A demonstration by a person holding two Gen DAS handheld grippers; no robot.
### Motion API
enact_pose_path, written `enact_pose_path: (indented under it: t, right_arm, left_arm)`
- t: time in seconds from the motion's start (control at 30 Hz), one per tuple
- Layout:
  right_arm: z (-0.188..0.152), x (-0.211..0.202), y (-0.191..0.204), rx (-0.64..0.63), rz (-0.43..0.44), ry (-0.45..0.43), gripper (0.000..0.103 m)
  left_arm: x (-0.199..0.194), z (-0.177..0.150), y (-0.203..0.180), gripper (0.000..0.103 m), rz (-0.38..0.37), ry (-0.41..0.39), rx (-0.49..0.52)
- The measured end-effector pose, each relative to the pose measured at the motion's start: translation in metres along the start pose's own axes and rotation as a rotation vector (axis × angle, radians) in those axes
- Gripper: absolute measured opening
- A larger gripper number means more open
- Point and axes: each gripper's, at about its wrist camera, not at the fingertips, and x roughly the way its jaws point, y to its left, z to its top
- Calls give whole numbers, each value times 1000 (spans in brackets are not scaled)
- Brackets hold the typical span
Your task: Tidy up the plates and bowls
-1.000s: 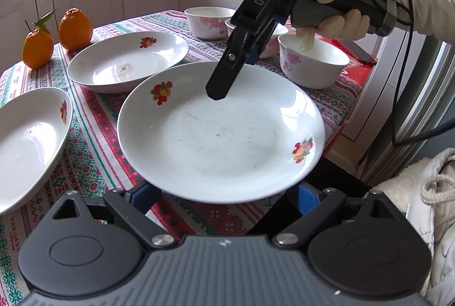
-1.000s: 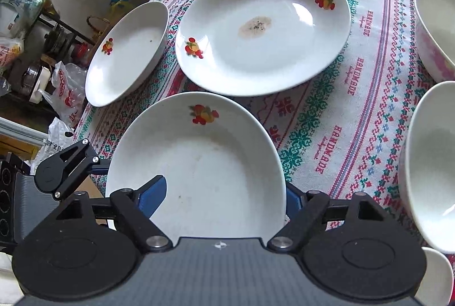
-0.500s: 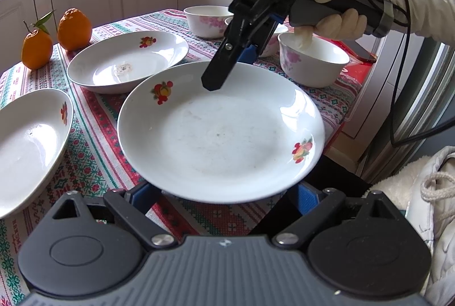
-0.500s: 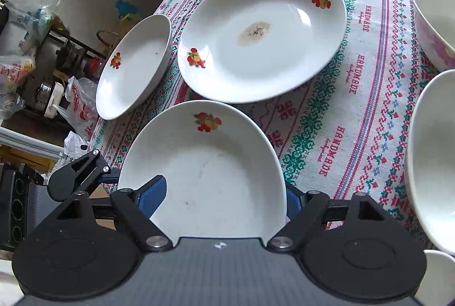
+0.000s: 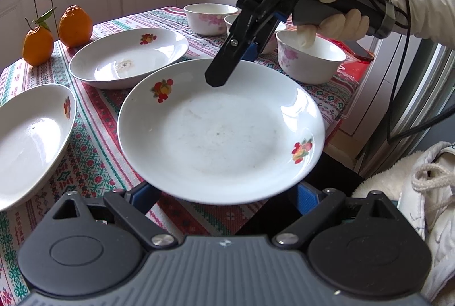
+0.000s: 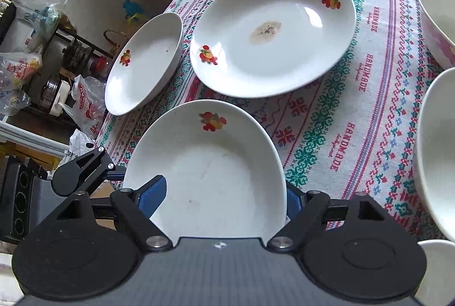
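Item: plate (image 5: 221, 132), held off the surface's (image 5: 93, 152) near edge. My left hand-held gripper (image 5: 224, 193) looks clamped on its near rim; right hand-held gripper (image 6: 224, 193) on the opposite rim. Stained plate (image 5: 128, 58) lies directly beyond, nearest my left; likely stacking target.

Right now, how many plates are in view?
3: the near plate between both grippers; the stained plate mid-table; the left plate at the table's edge. Others may lie outside view.
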Motion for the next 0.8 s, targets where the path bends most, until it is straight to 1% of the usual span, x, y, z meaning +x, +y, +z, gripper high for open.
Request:
enact_pose_path:
  t: [0.2, 0.4, 0.57, 0.8]
  right_arm:
    - [6, 3, 11, -26, -2, 3, 87]
    - [21, 4, 31, -71, 8, -7, 87]
    - [44, 8, 52, -128, 16, -12, 87]
    - [85, 24, 79, -211, 52, -6, 87]
  left_arm:
    - [-11, -1, 2, 95, 13, -14, -13]
    - [-27, 0, 11, 95, 44, -36, -40]
    - [-42, 0, 25, 95, 86, -57, -75]
    - [-62, -1, 55, 95, 162, -71, -117]
